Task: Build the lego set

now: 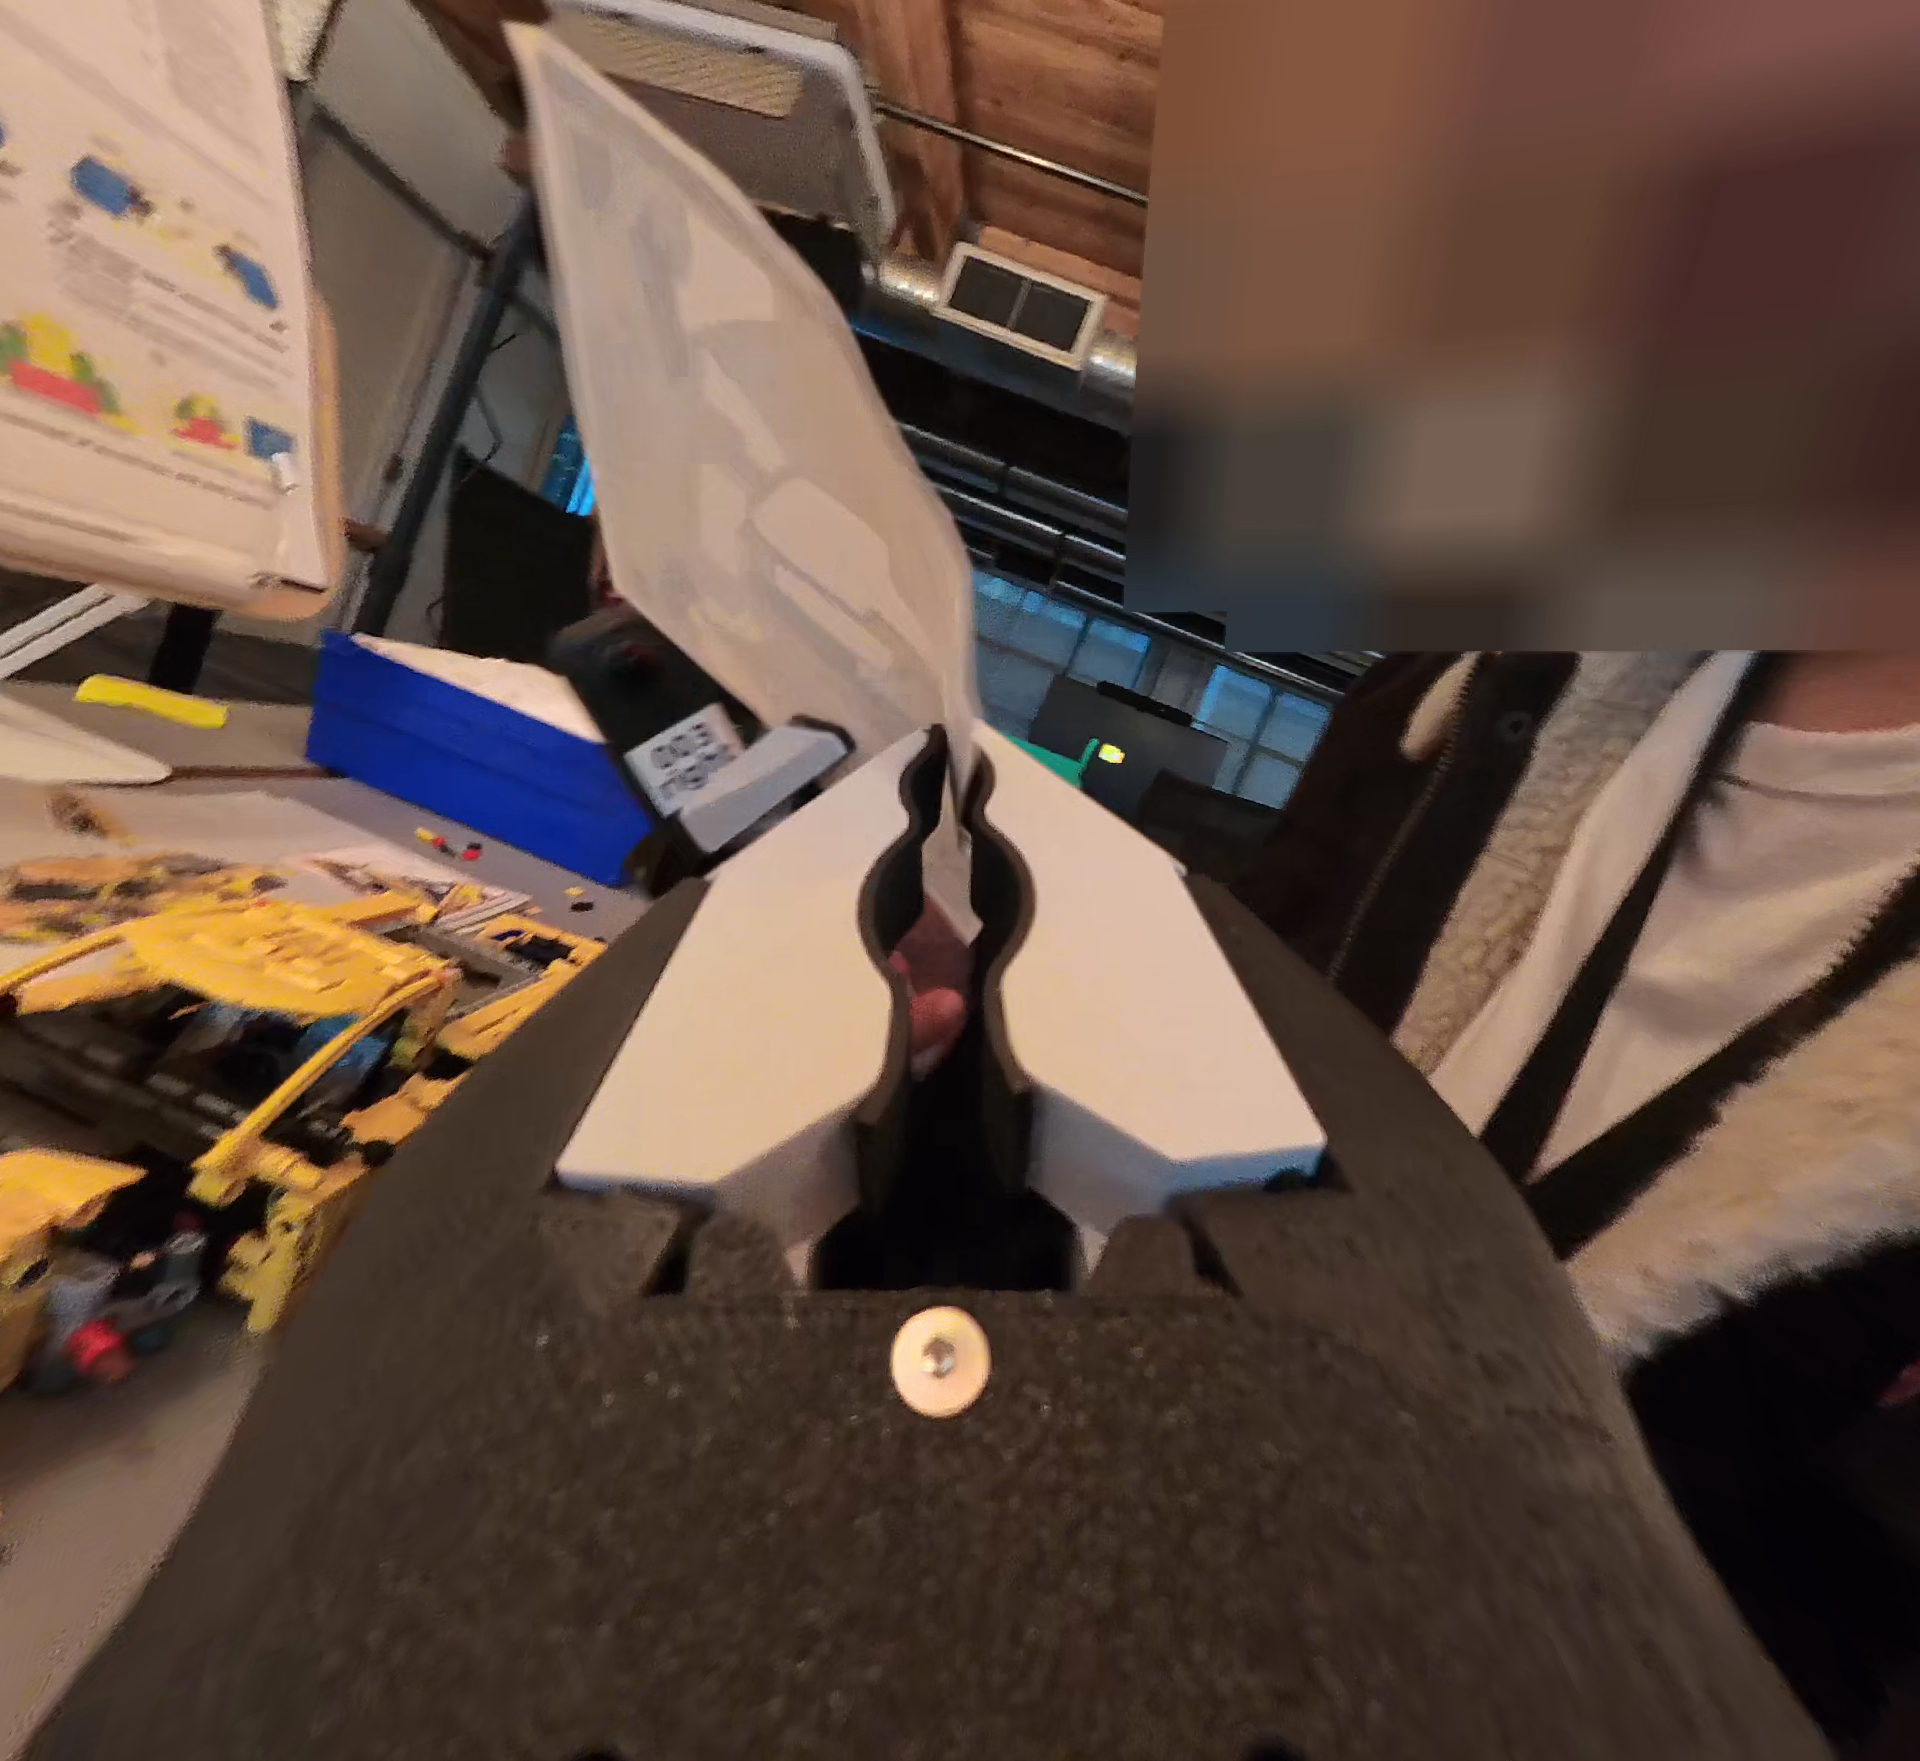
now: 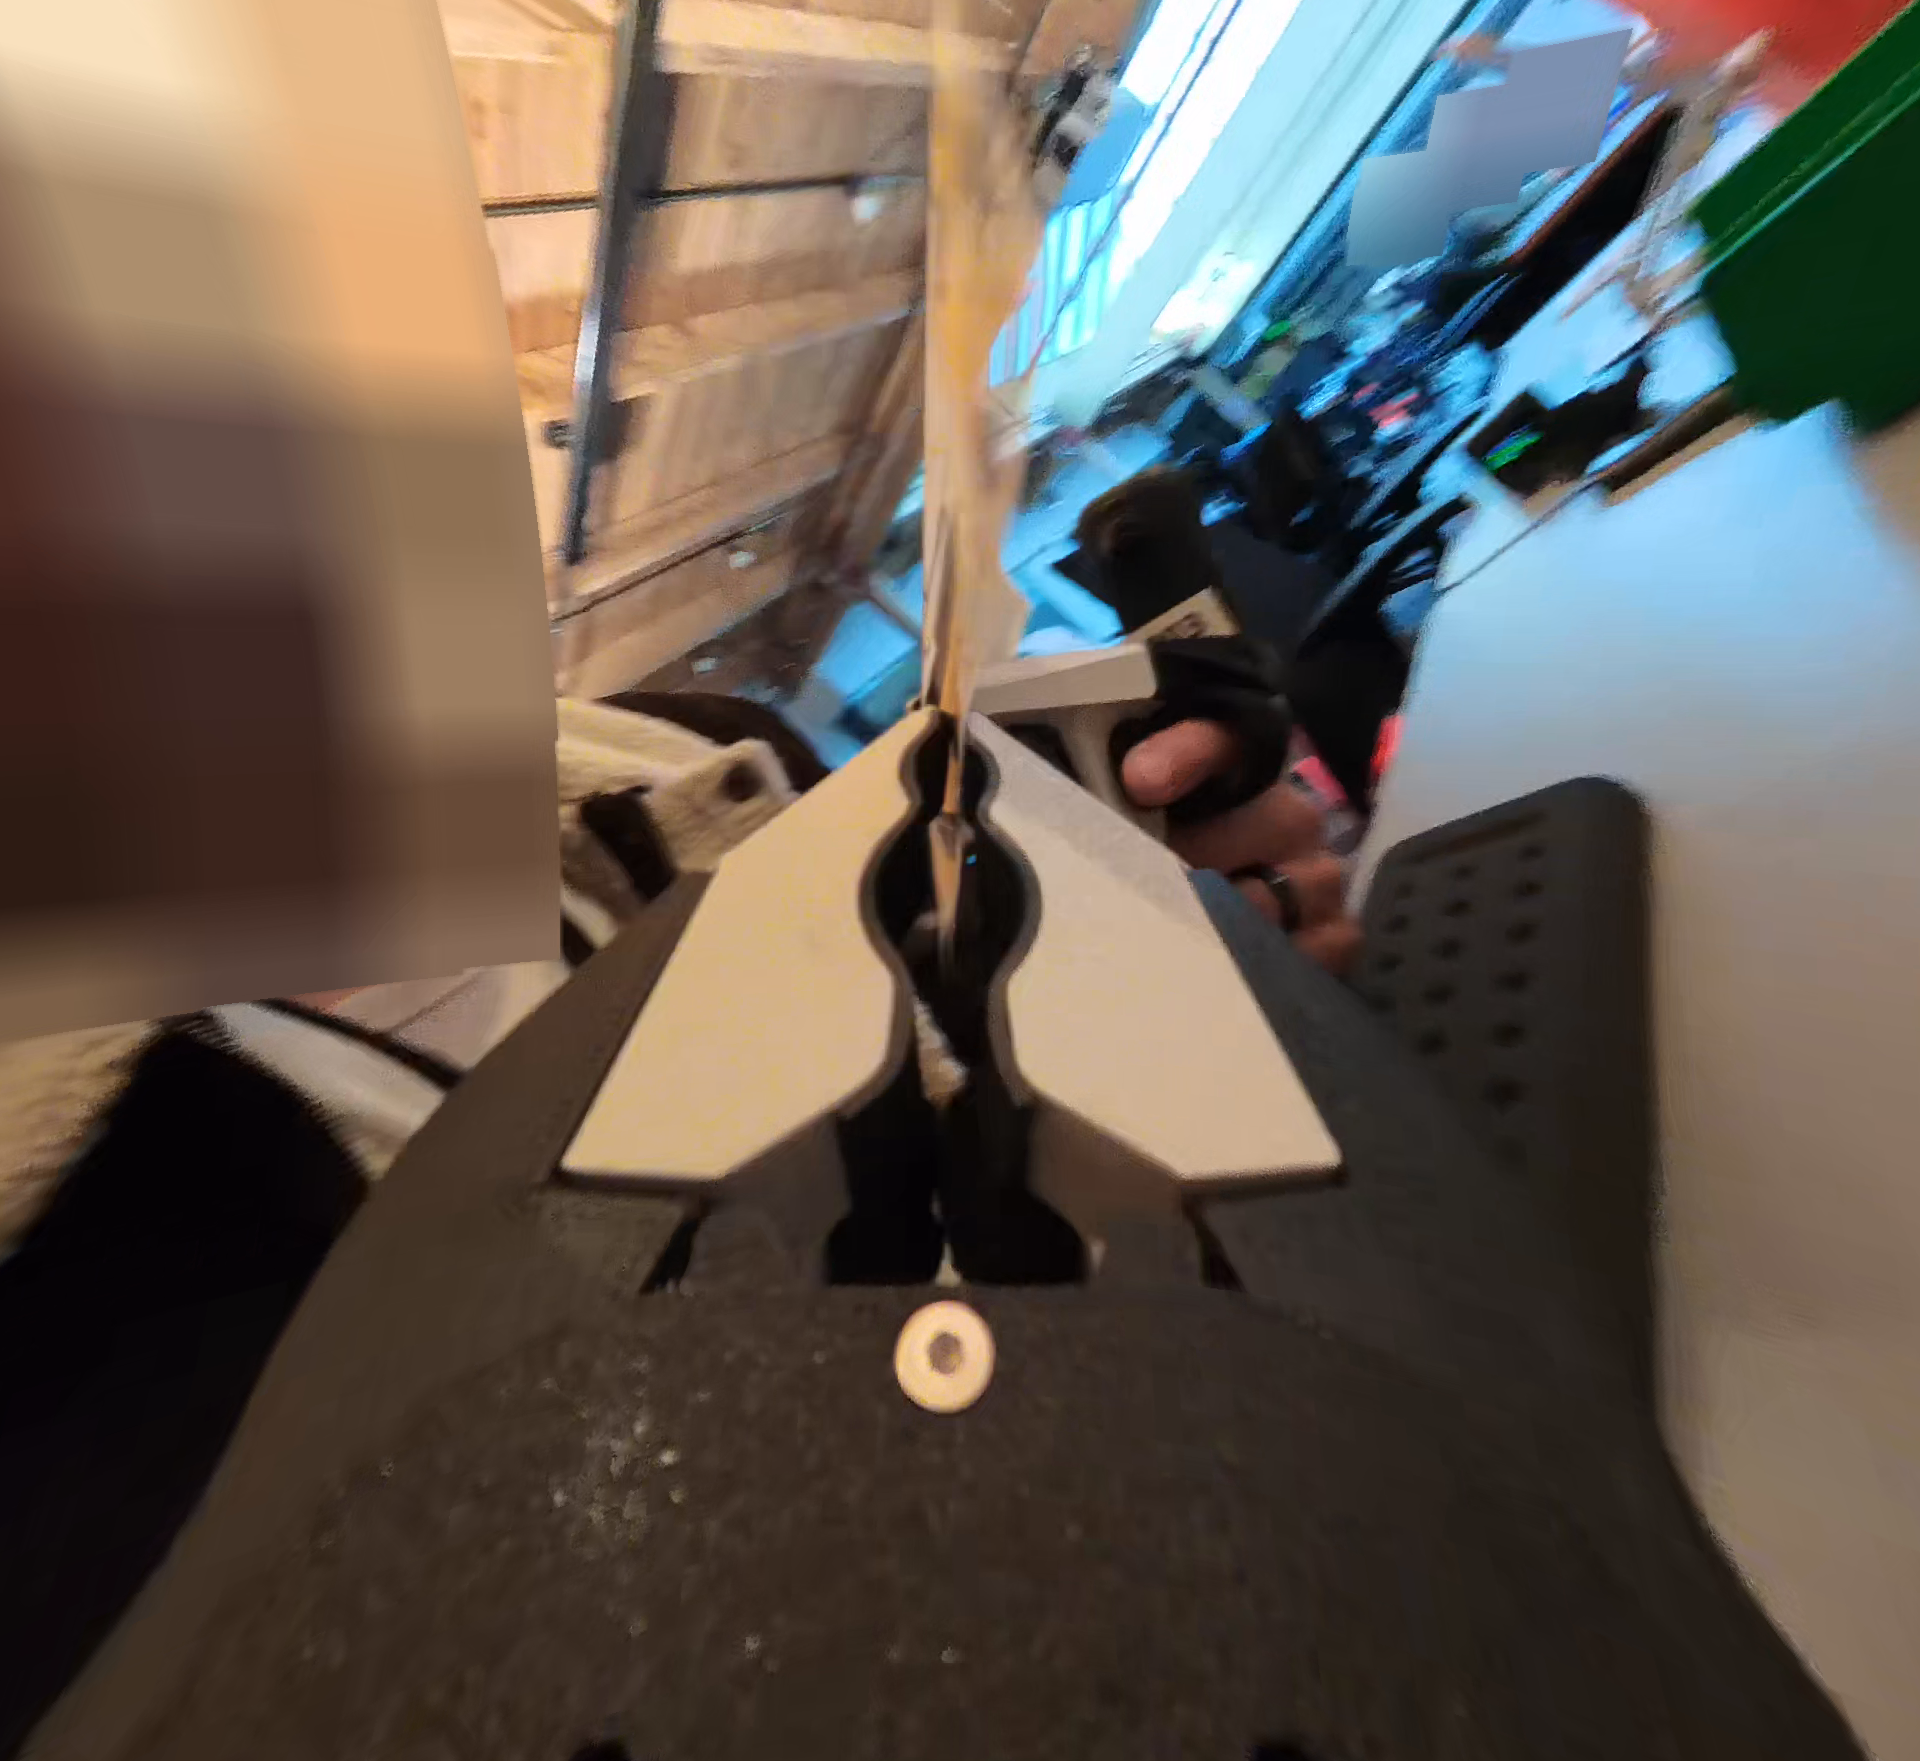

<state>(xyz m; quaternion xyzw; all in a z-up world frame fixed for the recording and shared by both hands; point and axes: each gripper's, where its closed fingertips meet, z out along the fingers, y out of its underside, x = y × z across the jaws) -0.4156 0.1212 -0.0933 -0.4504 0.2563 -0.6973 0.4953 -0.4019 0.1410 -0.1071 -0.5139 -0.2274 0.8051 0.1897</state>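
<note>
My left gripper (image 1: 948, 755) is shut on the lower edge of a thin pale sheet (image 1: 727, 423) with faint printed shapes. It holds the sheet up in the air. My right gripper (image 2: 943, 724) is shut on the same sheet (image 2: 966, 361), which shows edge-on between its fingertips. The two grippers sit close together: the right one (image 1: 769, 766) shows just left of the sheet in the left wrist view, and the left one (image 2: 1081, 683), held by a gloved hand (image 2: 1195, 755), shows in the right wrist view. A partly built yellow and black lego vehicle (image 1: 239, 1015) lies on the table at the left.
An open instruction booklet (image 1: 135, 205) stands at the upper left. A blue box (image 1: 457, 755) and a few loose small bricks (image 1: 447, 844) lie on the grey table. A person's torso (image 1: 1662, 984) is close at the right. A green bin (image 2: 1829, 257) shows at the far right. The tips of both grippers are at nearly the same place.
</note>
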